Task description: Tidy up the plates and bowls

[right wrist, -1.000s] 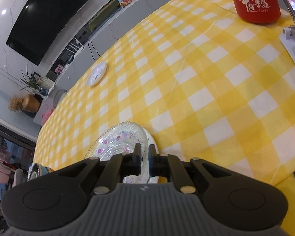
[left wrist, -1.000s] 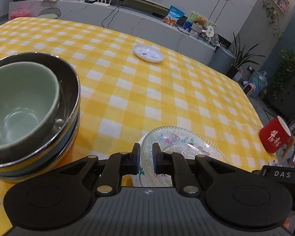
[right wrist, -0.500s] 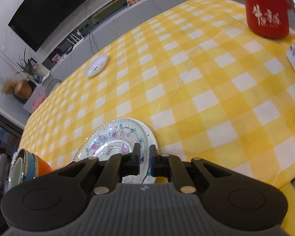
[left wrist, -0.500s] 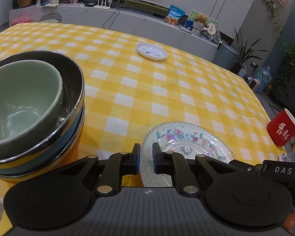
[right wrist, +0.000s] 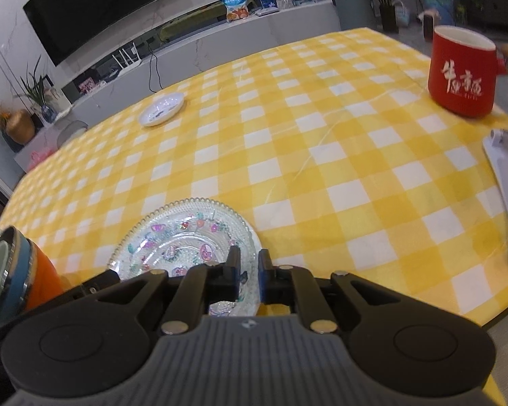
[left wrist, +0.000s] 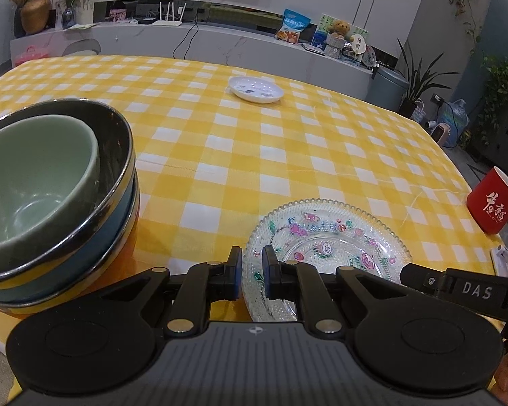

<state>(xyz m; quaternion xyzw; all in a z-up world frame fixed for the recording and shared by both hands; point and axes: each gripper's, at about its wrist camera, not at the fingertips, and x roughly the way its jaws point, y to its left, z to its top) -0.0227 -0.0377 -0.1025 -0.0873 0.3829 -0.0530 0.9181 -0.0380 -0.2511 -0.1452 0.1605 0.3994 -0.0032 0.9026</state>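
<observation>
A clear glass plate (left wrist: 325, 240) with a flower pattern lies on the yellow checked table near its front edge; it also shows in the right wrist view (right wrist: 183, 237). My left gripper (left wrist: 252, 264) is nearly shut at the plate's left rim, holding nothing. My right gripper (right wrist: 247, 267) is nearly shut at the plate's right rim, holding nothing. A stack of bowls (left wrist: 50, 182), with a green bowl (left wrist: 30, 182) on top, stands to the left; it also shows in the right wrist view (right wrist: 6, 270). A small white plate (left wrist: 255, 89) lies far across the table, seen too in the right wrist view (right wrist: 161, 113).
A red mug (left wrist: 492, 203) stands at the table's right edge, also in the right wrist view (right wrist: 462, 74). A phone on a white stand (right wrist: 504, 165) is at the far right. A counter with clutter runs behind the table.
Both grippers have pulled back and levelled out, so more of the glass plate and room shows. The jaws stay narrow. The plate and bowls have not moved.
</observation>
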